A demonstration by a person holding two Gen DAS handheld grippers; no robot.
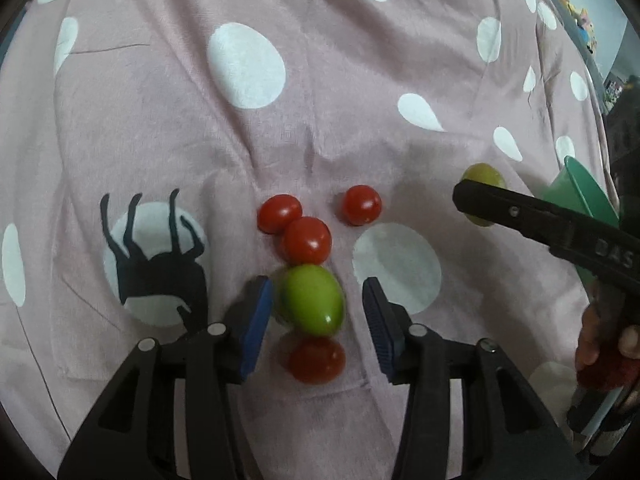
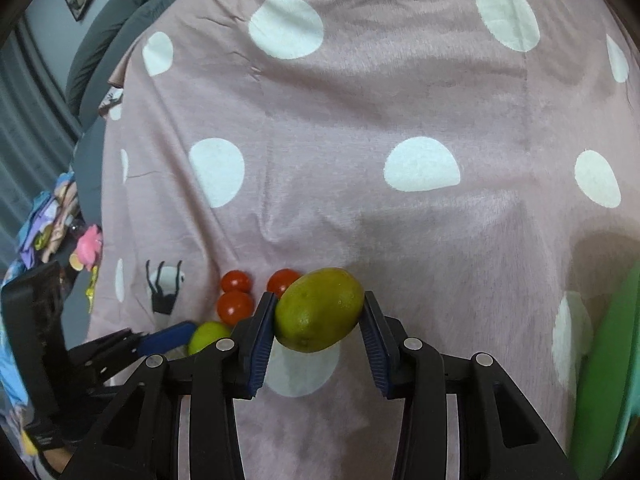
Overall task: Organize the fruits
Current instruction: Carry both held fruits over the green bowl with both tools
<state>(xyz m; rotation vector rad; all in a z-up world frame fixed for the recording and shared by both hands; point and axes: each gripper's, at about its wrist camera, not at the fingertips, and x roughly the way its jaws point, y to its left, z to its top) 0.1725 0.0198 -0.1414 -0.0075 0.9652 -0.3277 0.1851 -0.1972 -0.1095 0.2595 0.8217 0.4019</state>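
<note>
Soft dotted cloth, glossy oval fruit — R gripper clamped.

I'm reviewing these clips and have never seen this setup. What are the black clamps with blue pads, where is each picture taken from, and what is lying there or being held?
They are hand-held two-finger grippers, each with a camera looking along its fingers. The left gripper stands open around a bright green fruit lying on the pink dotted cloth, among four red tomatoes. The right gripper is clamped on a yellow-green fruit, lifted off the cloth. A green bowl sits at the right edge.
</note>
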